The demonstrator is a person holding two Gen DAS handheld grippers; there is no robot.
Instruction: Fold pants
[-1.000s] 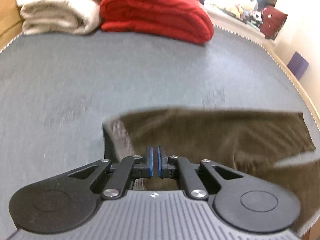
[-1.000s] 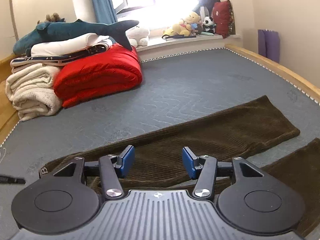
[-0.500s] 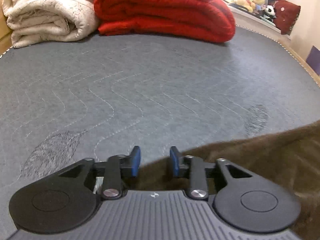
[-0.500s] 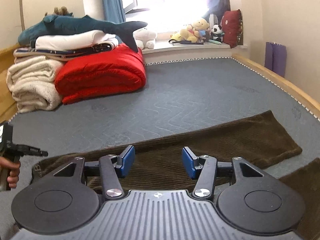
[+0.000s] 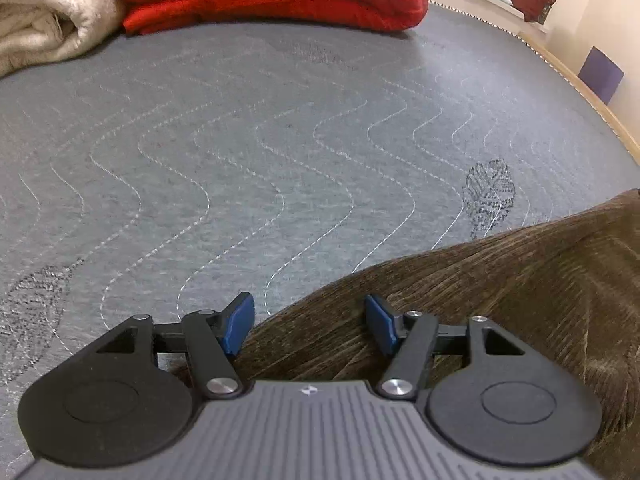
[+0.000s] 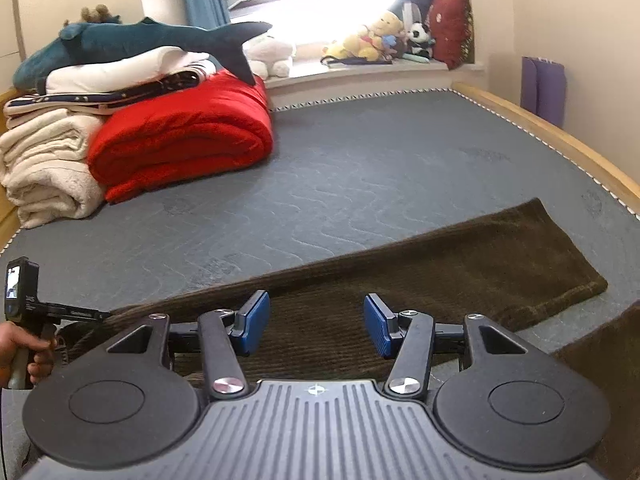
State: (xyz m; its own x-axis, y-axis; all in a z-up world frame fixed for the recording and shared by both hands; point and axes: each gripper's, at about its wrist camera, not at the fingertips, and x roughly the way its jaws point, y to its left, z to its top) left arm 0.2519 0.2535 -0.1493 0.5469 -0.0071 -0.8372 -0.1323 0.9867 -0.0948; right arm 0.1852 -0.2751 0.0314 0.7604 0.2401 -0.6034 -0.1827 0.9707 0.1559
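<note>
Brown corduroy pants (image 6: 440, 268) lie flat on the grey mattress (image 6: 360, 168), one leg stretching to the right, the other leg showing at the lower right (image 6: 600, 352). My right gripper (image 6: 316, 326) is open and empty, hovering over the upper leg. My left gripper (image 5: 306, 322) is open and empty, low over the waist end of the pants (image 5: 460, 300). The left gripper also shows in the right wrist view (image 6: 24, 312), held by a hand at the pants' left end.
A red folded blanket (image 6: 180, 140), cream blankets (image 6: 44, 168) and a plush shark (image 6: 132, 40) are stacked at the back left. Soft toys (image 6: 376, 42) line the windowsill. The wooden bed frame (image 6: 560, 148) runs along the right edge.
My left gripper was shut on the pants' waist, then let go and opened wide. It has dropped lower and its view swung left. My right gripper stayed open and rose slightly.
</note>
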